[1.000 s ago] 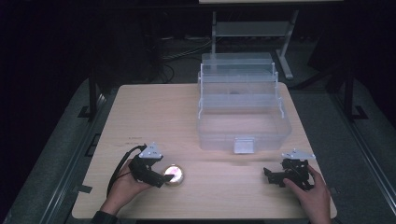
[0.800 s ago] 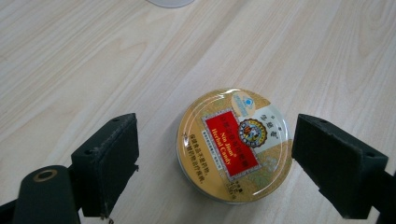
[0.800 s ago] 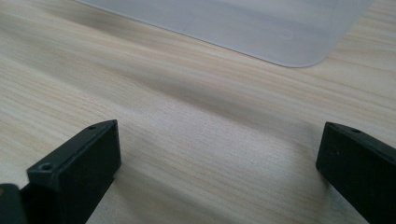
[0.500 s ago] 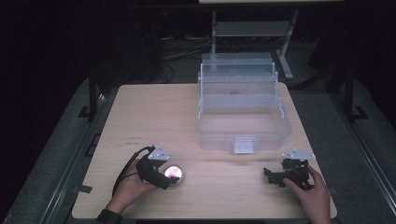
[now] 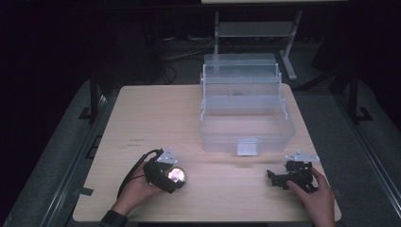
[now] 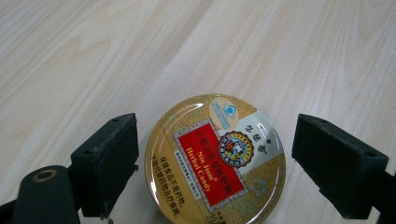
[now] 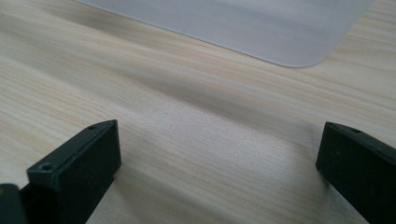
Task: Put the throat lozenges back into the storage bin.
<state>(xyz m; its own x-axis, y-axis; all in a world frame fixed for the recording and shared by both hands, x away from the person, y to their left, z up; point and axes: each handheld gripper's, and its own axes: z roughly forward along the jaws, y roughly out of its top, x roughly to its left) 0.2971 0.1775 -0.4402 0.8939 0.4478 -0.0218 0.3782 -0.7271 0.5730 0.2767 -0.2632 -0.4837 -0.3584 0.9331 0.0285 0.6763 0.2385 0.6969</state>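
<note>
Left gripper view shows the left claw (image 6: 215, 163) spread open around a closed round candy tin (image 6: 215, 165) on the surface (image 6: 93, 56); the right claw (image 7: 217, 172) gapes open near a clear, empty-looking plastic box (image 5: 246, 111).

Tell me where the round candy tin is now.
The candy tin lies flat on the table, front left in the high view, between the open jaws of the left gripper.

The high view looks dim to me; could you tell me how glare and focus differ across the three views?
High view: dark surroundings, the tin blown out by glare. Left gripper view: bright, tin label sharp. Right gripper view: soft, box blurred.
</note>
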